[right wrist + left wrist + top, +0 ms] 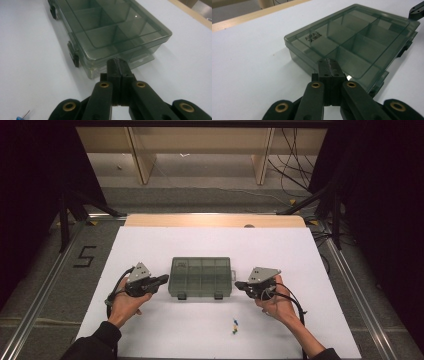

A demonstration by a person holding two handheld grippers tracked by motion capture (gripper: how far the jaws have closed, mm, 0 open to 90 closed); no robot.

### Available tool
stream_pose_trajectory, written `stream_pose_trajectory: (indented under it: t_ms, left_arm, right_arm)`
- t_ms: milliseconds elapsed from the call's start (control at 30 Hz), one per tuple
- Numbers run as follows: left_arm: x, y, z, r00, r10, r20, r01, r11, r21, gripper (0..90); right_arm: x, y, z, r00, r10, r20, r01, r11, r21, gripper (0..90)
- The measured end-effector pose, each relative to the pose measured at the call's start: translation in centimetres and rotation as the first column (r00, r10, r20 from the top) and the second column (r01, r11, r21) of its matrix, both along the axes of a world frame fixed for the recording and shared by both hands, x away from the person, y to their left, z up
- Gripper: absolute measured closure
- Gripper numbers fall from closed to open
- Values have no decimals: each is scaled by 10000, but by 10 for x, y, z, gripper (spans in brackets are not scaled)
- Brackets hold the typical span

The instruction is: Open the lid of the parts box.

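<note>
Two clenched tools, left tool (162,280) and right tool (239,284), flank the smoky-grey clear plastic compartment box (201,276) mid-table (150,330), seemingly just short of touching its ends, gripping nothing.

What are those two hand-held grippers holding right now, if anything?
Nothing. The left hand-held gripper and the right hand-held gripper are both shut with nothing between the jaws, one at each end of the closed compartment box.
</note>
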State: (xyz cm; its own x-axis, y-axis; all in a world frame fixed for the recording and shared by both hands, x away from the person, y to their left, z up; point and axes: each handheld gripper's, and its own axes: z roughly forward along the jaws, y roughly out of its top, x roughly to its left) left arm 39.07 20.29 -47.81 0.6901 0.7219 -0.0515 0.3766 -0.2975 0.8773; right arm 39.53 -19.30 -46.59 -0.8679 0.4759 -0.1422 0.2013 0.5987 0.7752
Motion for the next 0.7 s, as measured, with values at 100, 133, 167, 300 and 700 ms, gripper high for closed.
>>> stream_pose_trajectory:
  t_ms: [100,133,167,300,700]
  left_arm:
    - [3,4,-3,9999,23,-143,-20,9998,179,899]
    - [3,5,-4,9997,-16,-227,21,9997,247,899]
    - [3,5,-5,9996,-16,-291,26,9994,331,899]
    - [4,6,-7,9974,-312,-648,338,9986,406,899]
    - [1,0,-10,9930,-797,-869,868,9929,811,899]
  right_arm:
    - [0,2,-3,9998,104,-174,-108,9997,-218,900]
    - [0,3,-4,9996,144,-253,-153,9993,-331,900]
    - [1,3,-5,9995,171,-281,-182,9991,-378,900]
    - [1,6,-9,9988,242,-422,-265,9981,-548,900]
    - [0,8,-9,9961,643,-608,-675,9963,-525,900]
